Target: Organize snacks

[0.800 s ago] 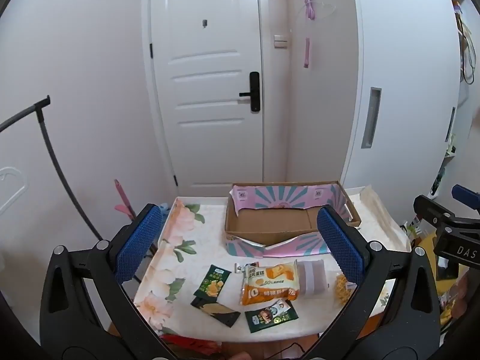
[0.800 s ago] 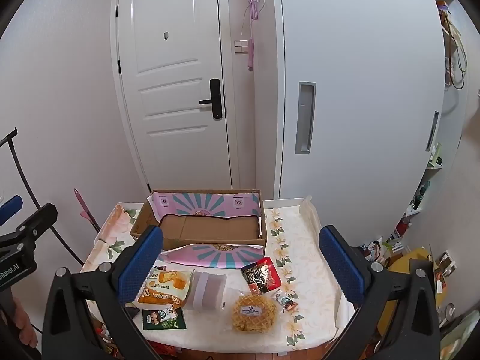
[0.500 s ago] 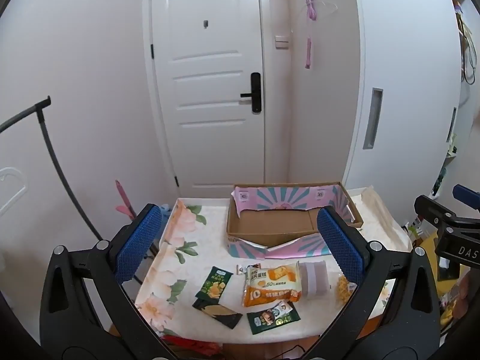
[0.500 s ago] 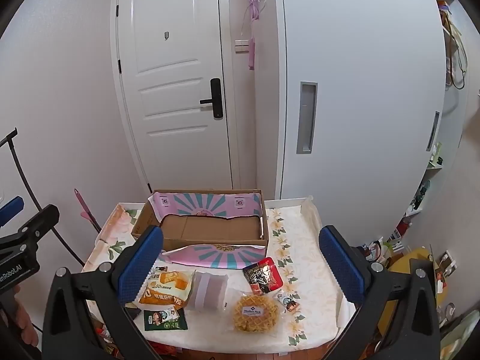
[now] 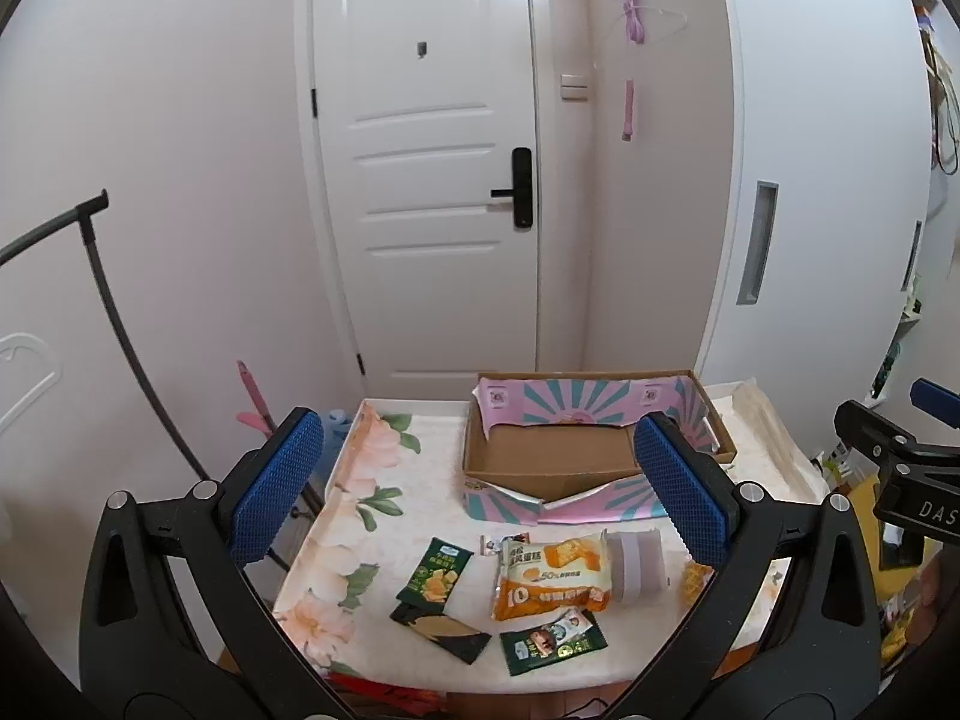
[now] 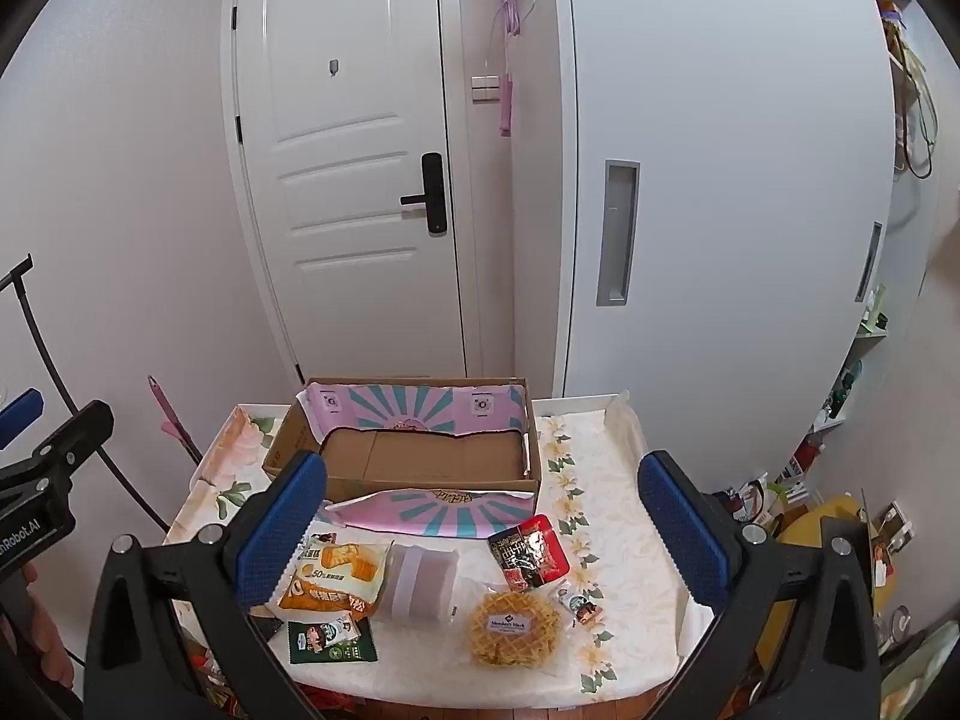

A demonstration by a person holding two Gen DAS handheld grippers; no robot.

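An open cardboard box (image 5: 552, 456) with pink and teal flaps stands at the back of a small floral-cloth table (image 5: 384, 480); it also shows in the right wrist view (image 6: 420, 456). In front lie snacks: an orange cake bag (image 5: 549, 570), a clear grey-banded pack (image 5: 639, 558), two green packets (image 5: 437, 570) (image 5: 552, 645), a dark packet (image 5: 444, 630). The right wrist view adds a red packet (image 6: 529, 552) and a round waffle (image 6: 513, 627). My left gripper (image 5: 480, 492) and right gripper (image 6: 483, 531) are open, empty, held above the table's near side.
A white door (image 5: 420, 180) and a white cabinet (image 6: 720, 210) stand behind the table. A black curved rack (image 5: 102, 300) is at the left. Clutter and a yellow object (image 6: 828, 540) lie on the floor at the right.
Both views have shifted very slightly; the table and snacks sit a touch lower in frame. Nothing was taken hold of or moved.
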